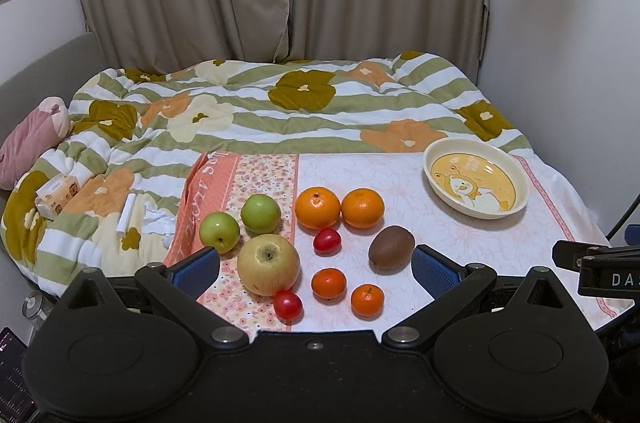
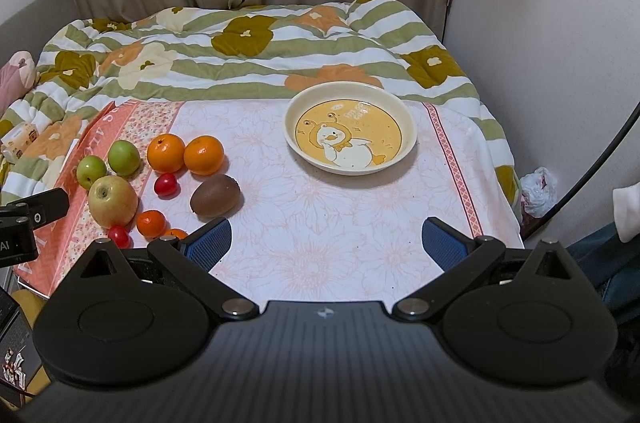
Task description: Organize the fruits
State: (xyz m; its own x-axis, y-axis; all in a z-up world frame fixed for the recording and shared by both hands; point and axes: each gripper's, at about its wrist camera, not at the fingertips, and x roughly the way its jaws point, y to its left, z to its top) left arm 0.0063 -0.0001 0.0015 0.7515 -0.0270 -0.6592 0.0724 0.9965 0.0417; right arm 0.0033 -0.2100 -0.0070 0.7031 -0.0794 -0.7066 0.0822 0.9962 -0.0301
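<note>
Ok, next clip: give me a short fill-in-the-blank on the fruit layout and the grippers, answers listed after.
1. The plate with the duck print holds ___ fruit.
2. The brown fruit nearest the plate is a ___.
3. The left gripper and right gripper both have their jaws ___.
4. The number of small red tomatoes among the fruit is ___.

Missing words: no; kiwi; open; two.
</note>
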